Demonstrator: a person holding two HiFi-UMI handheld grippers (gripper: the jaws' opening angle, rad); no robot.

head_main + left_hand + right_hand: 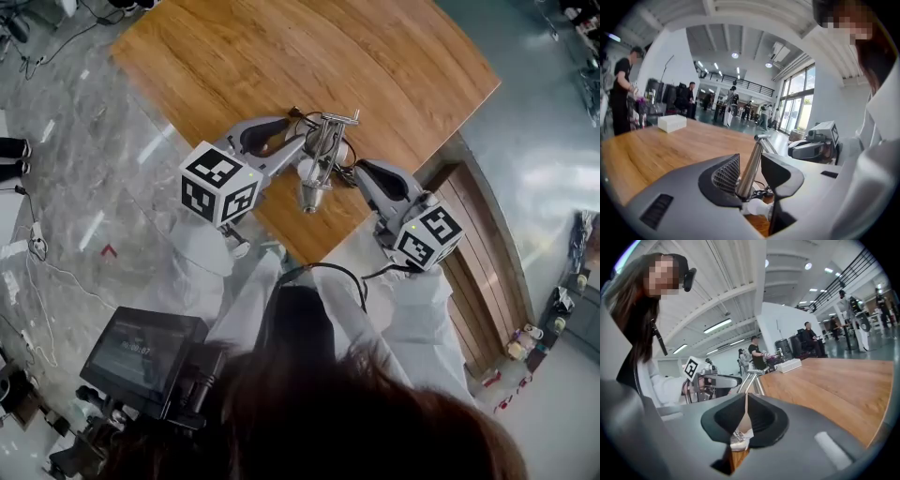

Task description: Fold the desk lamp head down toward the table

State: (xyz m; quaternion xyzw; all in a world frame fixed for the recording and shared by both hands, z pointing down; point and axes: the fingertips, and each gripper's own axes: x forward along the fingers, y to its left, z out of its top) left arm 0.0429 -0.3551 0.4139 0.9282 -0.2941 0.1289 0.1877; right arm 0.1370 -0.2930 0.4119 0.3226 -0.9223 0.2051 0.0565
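A metal desk lamp (pixel 323 141) stands near the corner of the wooden table (pixel 375 56), its cone head (pixel 309 192) hanging down and a dark cable looped beside it. My left gripper (pixel 292 133) reaches in from the left. In the left gripper view its jaws (pixel 750 158) are open, with a lamp arm (pixel 751 171) rising between them and leaning on the meshed left pad. My right gripper (pixel 359 170) comes in from the right, close to the lamp's cable. Its jaws (pixel 746 397) are closed to a thin slit with nothing visibly held.
A white box (pixel 671 123) lies far back on the table. The table's near corner (pixel 305 258) is just below the lamp, with marble floor to the left. A slatted wooden panel (pixel 478 272) runs along the right. A screen device (pixel 141 356) hangs at the person's chest.
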